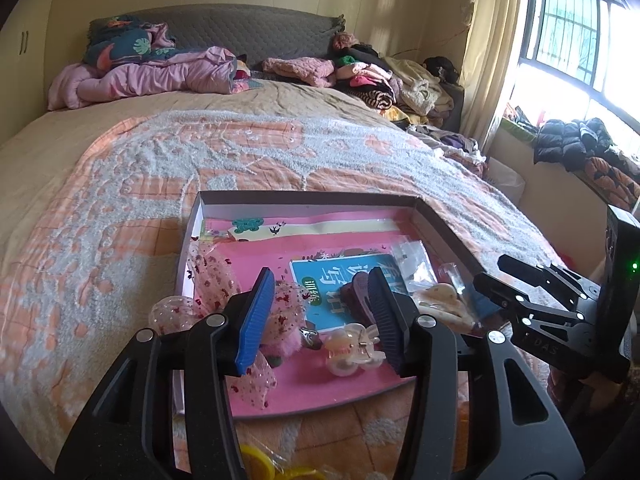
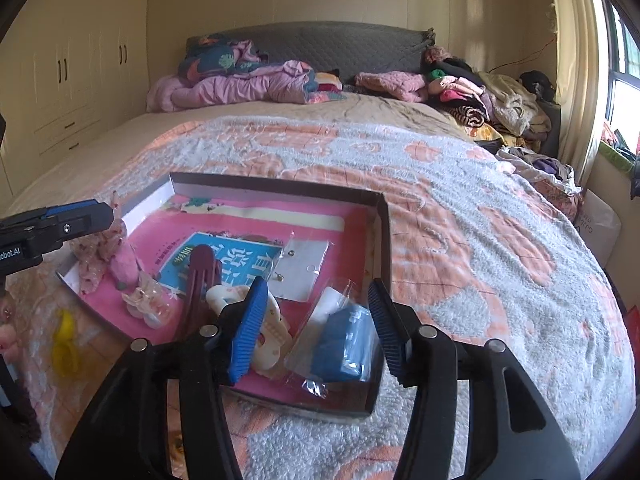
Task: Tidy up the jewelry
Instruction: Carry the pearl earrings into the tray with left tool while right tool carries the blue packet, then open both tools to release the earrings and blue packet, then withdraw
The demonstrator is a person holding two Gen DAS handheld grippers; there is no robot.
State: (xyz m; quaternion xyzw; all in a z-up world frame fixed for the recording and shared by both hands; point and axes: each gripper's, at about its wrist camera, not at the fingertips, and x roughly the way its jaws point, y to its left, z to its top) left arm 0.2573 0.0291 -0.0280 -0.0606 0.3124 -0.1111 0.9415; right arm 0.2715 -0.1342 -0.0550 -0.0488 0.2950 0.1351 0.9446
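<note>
A shallow box (image 1: 308,197) (image 2: 276,184) with a pink lining lies on the bed. Inside it are a teal booklet (image 1: 340,284) (image 2: 224,254), a maroon hair clip (image 1: 354,292) (image 2: 200,276), a cream clip (image 1: 436,300) (image 2: 268,332), a clear claw clip (image 1: 352,346) (image 2: 144,300), a pink sequined bow (image 1: 216,272) (image 2: 100,248) and a small earring bag (image 1: 408,256) (image 2: 300,268). My left gripper (image 1: 320,320) (image 2: 100,216) hovers open over the box's near left part, above the claw clip. My right gripper (image 2: 316,328) (image 1: 492,276) stands open around a clear bag with a blue item (image 2: 344,344) in the near right corner; its pads do not press the bag.
A yellow item (image 1: 264,464) (image 2: 66,344) lies on the orange and white blanket (image 1: 120,208) (image 2: 480,240) outside the box's near left side. A pink quilt (image 1: 152,76) and piled clothes (image 1: 380,80) lie at the headboard. A window (image 1: 580,40) is at the right, a wardrobe (image 2: 80,60) at the left.
</note>
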